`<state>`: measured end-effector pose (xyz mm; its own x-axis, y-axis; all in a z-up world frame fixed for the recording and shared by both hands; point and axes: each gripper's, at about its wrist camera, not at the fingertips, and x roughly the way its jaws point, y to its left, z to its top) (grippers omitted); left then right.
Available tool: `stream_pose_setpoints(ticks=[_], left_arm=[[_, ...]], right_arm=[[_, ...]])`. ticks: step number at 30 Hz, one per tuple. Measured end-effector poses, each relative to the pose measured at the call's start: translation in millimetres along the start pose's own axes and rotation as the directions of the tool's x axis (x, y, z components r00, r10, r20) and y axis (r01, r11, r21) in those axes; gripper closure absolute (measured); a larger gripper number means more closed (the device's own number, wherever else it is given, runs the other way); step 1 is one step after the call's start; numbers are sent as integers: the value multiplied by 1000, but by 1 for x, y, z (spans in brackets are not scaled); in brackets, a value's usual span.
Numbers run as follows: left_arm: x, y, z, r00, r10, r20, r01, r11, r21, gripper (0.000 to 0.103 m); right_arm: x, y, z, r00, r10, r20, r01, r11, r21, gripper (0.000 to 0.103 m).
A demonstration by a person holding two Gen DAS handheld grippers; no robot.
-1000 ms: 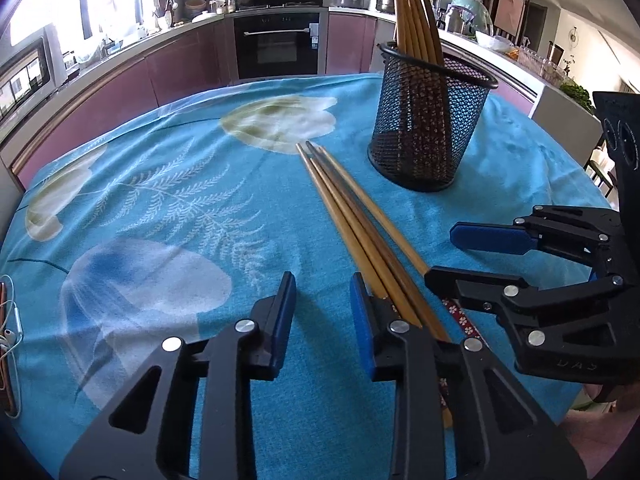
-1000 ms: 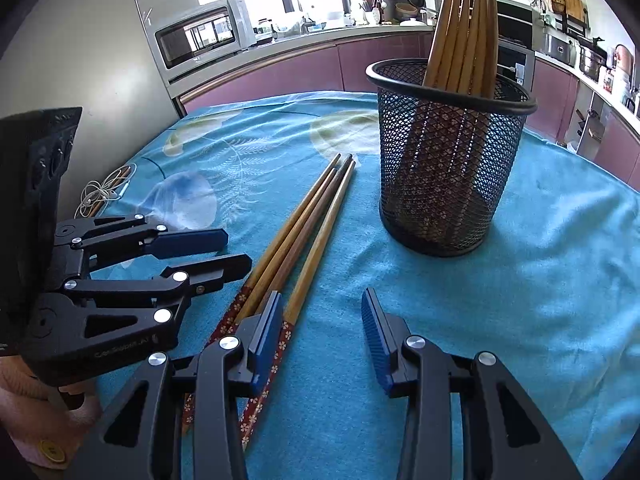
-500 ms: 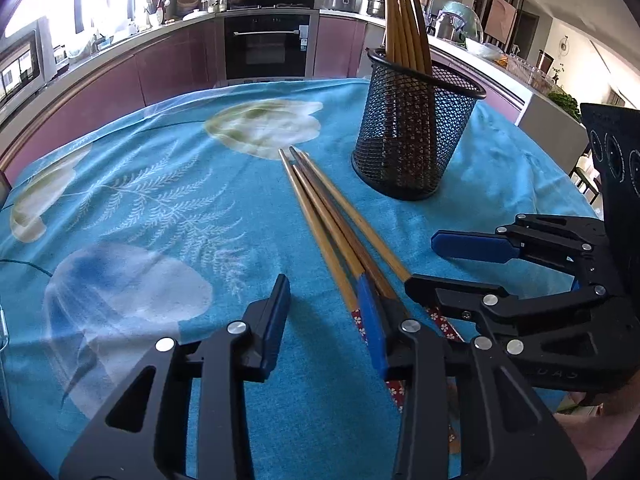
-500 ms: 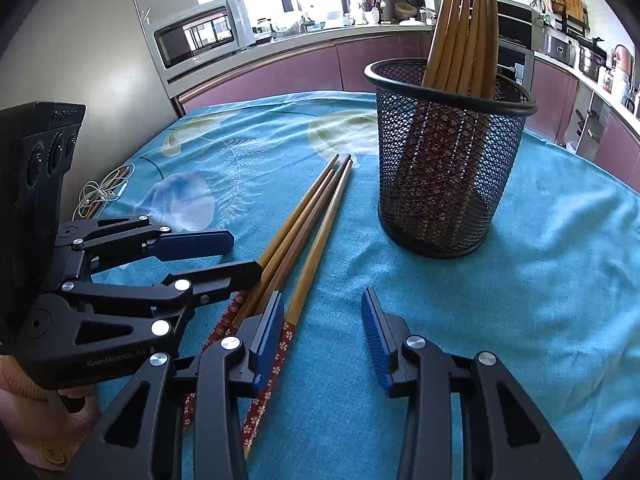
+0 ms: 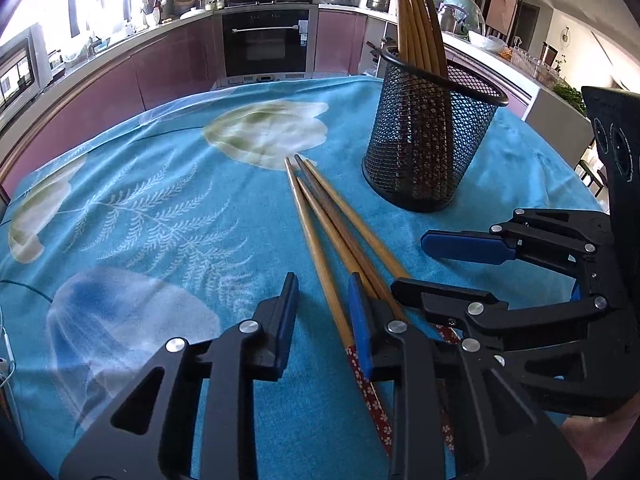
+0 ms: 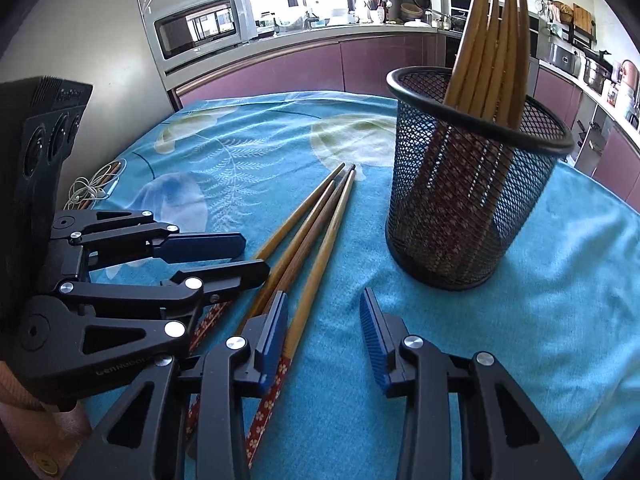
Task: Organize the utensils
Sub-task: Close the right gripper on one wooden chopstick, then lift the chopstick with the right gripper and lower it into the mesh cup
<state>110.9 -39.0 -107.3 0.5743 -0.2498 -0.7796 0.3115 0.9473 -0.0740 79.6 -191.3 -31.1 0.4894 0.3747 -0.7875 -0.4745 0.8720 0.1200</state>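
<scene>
Several loose wooden chopsticks (image 5: 320,232) (image 6: 316,232) with red flowered ends lie side by side on the blue cloth. Behind them a black mesh holder (image 5: 428,152) (image 6: 468,208) stands upright with several chopsticks in it. My left gripper (image 5: 322,292) (image 6: 244,256) hovers low over their near ends, jaws closing; the leftmost stick lies between them, beside the right finger, unpressed. My right gripper (image 6: 324,312) (image 5: 440,268) is beside it, jaws closing too, with the rightmost stick just inside its left finger and not gripped.
A coiled white cable (image 6: 94,192) lies at the table's left edge. Kitchen counters with a microwave (image 6: 200,26) and an oven (image 5: 266,46) curve around behind the table. Open blue cloth (image 5: 160,208) stretches left of the chopsticks.
The left jaws widened, then narrowed, and the leftmost chopstick now lies between them instead of under the right finger. The right jaws narrowed slightly. Neither hand has travelled noticeably.
</scene>
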Motion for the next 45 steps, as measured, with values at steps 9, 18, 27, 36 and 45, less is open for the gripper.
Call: stream_pose_setpoints(ticks=[9, 18, 27, 36, 45], left_arm=[[12, 5, 13, 1000, 2, -3, -2, 1000, -22, 86], [5, 11, 11, 1000, -18, 20, 20, 994, -105, 95], [-6, 2, -4, 998, -64, 4, 64, 996, -69, 95], [0, 2, -5, 997, -74, -16, 73, 997, -35, 88], [0, 6, 1, 998, -66, -7, 66, 996, -60, 96]], right_arm=[[8, -7, 9, 1000, -1, 3, 1, 999, 41, 89], [-3, -23, 4, 997, 68, 44, -73, 988, 138, 97], [-10, -16, -2, 993, 116, 18, -117, 988, 101, 97], [2, -11, 2, 995, 100, -18, -98, 992, 77, 94], [-17, -13, 2, 992, 123, 31, -124, 990, 68, 97]])
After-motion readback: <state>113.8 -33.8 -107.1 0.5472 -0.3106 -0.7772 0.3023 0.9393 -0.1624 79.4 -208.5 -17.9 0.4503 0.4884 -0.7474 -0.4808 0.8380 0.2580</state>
